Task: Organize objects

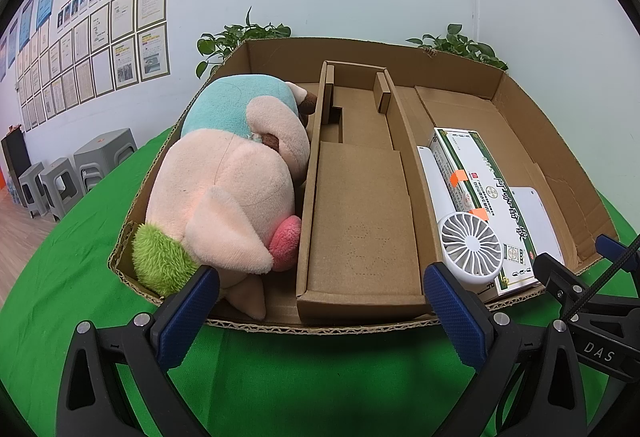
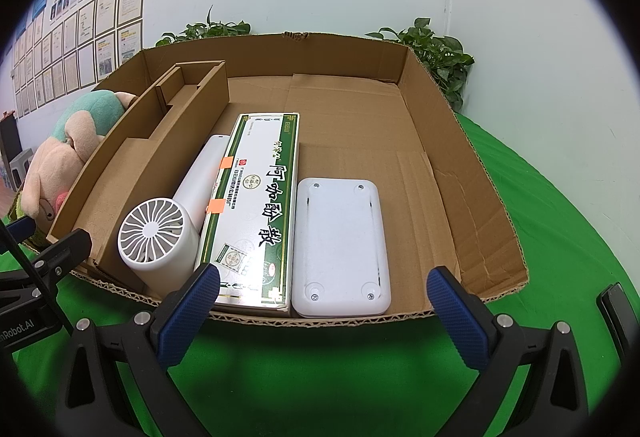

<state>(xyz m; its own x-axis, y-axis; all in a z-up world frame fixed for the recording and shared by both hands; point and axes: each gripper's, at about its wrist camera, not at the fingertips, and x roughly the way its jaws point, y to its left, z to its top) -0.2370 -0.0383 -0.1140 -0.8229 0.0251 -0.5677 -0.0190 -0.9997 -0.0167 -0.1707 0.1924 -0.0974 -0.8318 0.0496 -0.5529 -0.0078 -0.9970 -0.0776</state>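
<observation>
From the left wrist, the left gripper [image 1: 320, 301] hovers over the green cloth [image 1: 280, 377] just short of the cardboard tray [image 1: 320, 329], jaws spread wide with nothing between them. A plush toy [image 1: 228, 189], soft pile in pink, teal and a shaggy green tuft, fills the tray's left compartment, pressed against the folded cardboard insert [image 1: 360, 221]. That insert is a long, stiff, empty trough down the middle. Past it lie a white handheld fan [image 1: 472, 243] with a round slotted grille and a glossy green-and-white carton [image 1: 496, 205], touching side by side.

From the right wrist, the right gripper [image 2: 322, 301] also stands wide and empty, just before the tray's near rim. The right compartment holds the fan [image 2: 154, 231] (smooth hard plastic, handle pointing away), the carton [image 2: 256, 205] with two orange tape tabs, and a white rounded-rectangle plastic case [image 2: 340, 245] lying screw side up, all snug in a row along the near edge. The tray's far right floor is bare corrugated board.

I judge the sorting close to done, both grippers free between placements. No loose item shows on the cloth in either view, so the next move likely calls for finding a remaining object, or nudging the row straight
</observation>
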